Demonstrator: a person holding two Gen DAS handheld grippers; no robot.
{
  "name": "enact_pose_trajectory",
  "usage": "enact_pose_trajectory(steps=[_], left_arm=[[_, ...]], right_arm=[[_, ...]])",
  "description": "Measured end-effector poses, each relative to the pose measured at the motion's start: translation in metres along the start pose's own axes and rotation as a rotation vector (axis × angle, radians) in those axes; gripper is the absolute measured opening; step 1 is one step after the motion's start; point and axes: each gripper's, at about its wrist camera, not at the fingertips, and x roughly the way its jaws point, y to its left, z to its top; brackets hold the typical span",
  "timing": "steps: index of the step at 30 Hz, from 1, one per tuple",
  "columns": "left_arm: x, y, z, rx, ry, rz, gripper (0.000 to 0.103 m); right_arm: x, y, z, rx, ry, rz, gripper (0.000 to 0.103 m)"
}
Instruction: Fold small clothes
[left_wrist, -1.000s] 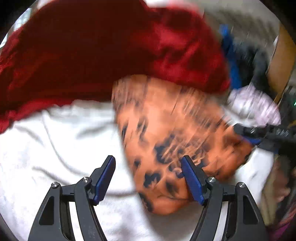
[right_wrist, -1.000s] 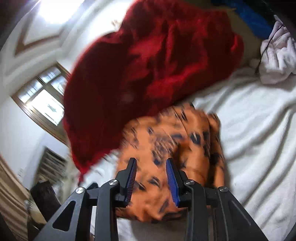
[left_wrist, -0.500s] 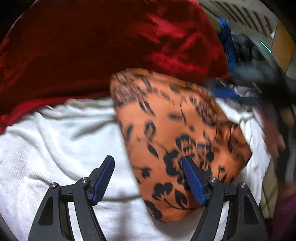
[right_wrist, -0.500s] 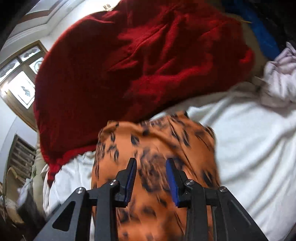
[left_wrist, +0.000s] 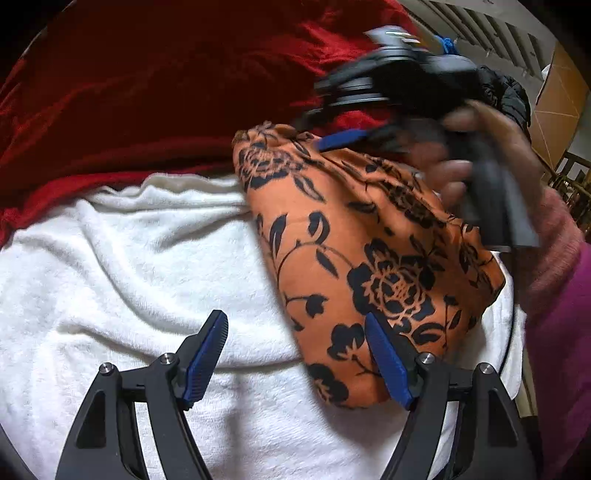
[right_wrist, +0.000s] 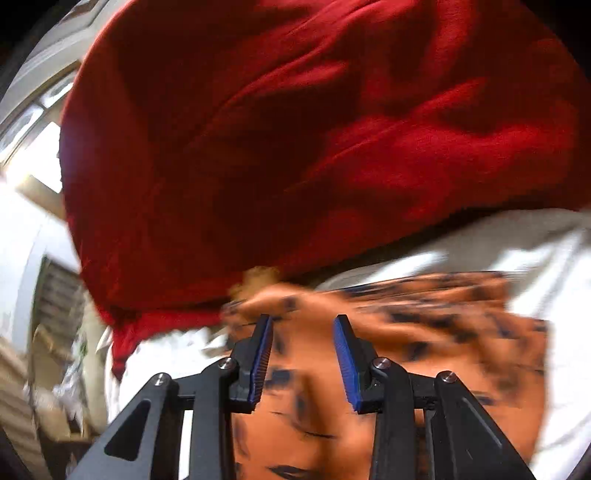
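An orange cloth with a black flower print lies folded on a white towel. My left gripper hangs open just above the towel, and its right finger overlaps the cloth's near edge without pinching it. A hand holds my right gripper over the cloth's far end, beside the red blanket. In the right wrist view the right gripper stands partly open above the blurred orange cloth. Nothing is pinched between its pads.
A big red blanket is heaped along the far side of the towel and fills the top of the right wrist view. A dark jacket lies at the back right. A window and clutter show on the left.
The right gripper has swept across the orange cloth to its far end near the red blanket, entering the left wrist view from the right. The left gripper has stayed put and open.
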Motion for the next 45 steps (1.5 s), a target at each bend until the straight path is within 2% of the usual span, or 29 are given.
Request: enact_pose_trajectory(steps=[1, 2, 3, 4, 8, 12, 14, 17, 19, 21, 22, 24, 26, 29, 30, 31, 32, 33, 36, 40, 45], left_arm=[[0.000, 0.002, 0.000, -0.007, 0.003, -0.001, 0.077], [0.000, 0.005, -0.001, -0.013, -0.002, 0.006, 0.077], [0.000, 0.006, -0.001, -0.010, -0.009, 0.011, 0.078], [0.000, 0.007, -0.002, -0.002, -0.004, 0.006, 0.079], [-0.005, 0.009, 0.002, -0.016, -0.002, -0.006, 0.078], [-0.025, 0.012, 0.006, -0.017, -0.085, 0.013, 0.078], [-0.027, 0.011, 0.007, -0.020, -0.086, 0.022, 0.079], [-0.016, 0.005, 0.004, -0.015, -0.036, 0.026, 0.079], [-0.003, -0.004, -0.001, 0.030, 0.021, 0.062, 0.079], [0.000, -0.007, -0.004, 0.032, 0.004, 0.068, 0.079], [0.000, -0.009, -0.003, 0.028, 0.010, 0.065, 0.079], [-0.003, -0.010, -0.001, 0.019, 0.001, 0.076, 0.079], [-0.011, -0.012, 0.000, 0.011, -0.033, 0.087, 0.079], [-0.028, -0.021, 0.002, 0.044, -0.108, 0.143, 0.079], [-0.033, -0.023, 0.003, 0.060, -0.133, 0.165, 0.079], [-0.038, -0.026, 0.005, 0.076, -0.158, 0.191, 0.079], [-0.041, -0.027, 0.007, 0.087, -0.178, 0.216, 0.079], [-0.046, -0.029, 0.008, 0.098, -0.199, 0.244, 0.079], [-0.054, -0.029, 0.012, 0.114, -0.238, 0.290, 0.079], [-0.060, -0.027, 0.015, 0.113, -0.263, 0.318, 0.079], [-0.063, -0.025, 0.014, 0.115, -0.262, 0.330, 0.080]], right_arm=[[0.022, 0.003, 0.001, -0.024, 0.038, -0.010, 0.037], [0.046, 0.002, 0.002, -0.033, 0.078, -0.056, 0.038], [0.059, -0.003, 0.002, -0.019, 0.072, -0.071, 0.038], [0.054, -0.004, 0.003, 0.001, 0.022, -0.051, 0.038], [0.022, -0.003, -0.005, 0.035, -0.017, -0.027, 0.038], [-0.042, -0.007, -0.040, -0.017, -0.079, -0.012, 0.038], [-0.078, -0.018, -0.063, -0.020, -0.129, -0.017, 0.038], [-0.115, -0.029, -0.107, -0.036, -0.154, -0.094, 0.038], [-0.117, -0.040, -0.138, -0.055, -0.156, -0.159, 0.038], [-0.110, -0.061, -0.161, -0.045, -0.124, -0.249, 0.038], [-0.095, -0.075, -0.171, -0.019, -0.080, -0.261, 0.039], [-0.097, -0.077, -0.180, -0.037, -0.142, -0.258, 0.039], [-0.106, -0.066, -0.184, -0.066, -0.140, -0.285, 0.039], [-0.133, -0.055, -0.190, -0.076, -0.270, -0.194, 0.039], [-0.138, -0.052, -0.192, -0.086, -0.302, -0.190, 0.046], [-0.149, -0.046, -0.197, -0.104, -0.371, -0.196, 0.062], [-0.154, -0.040, -0.202, -0.116, -0.429, -0.195, 0.066], [-0.161, -0.035, -0.204, -0.129, -0.475, -0.188, 0.067], [-0.175, -0.022, -0.207, -0.140, -0.538, -0.183, 0.067], [-0.176, -0.020, -0.205, -0.127, -0.541, -0.151, 0.067], [-0.170, -0.014, -0.205, -0.139, -0.513, -0.154, 0.067]])
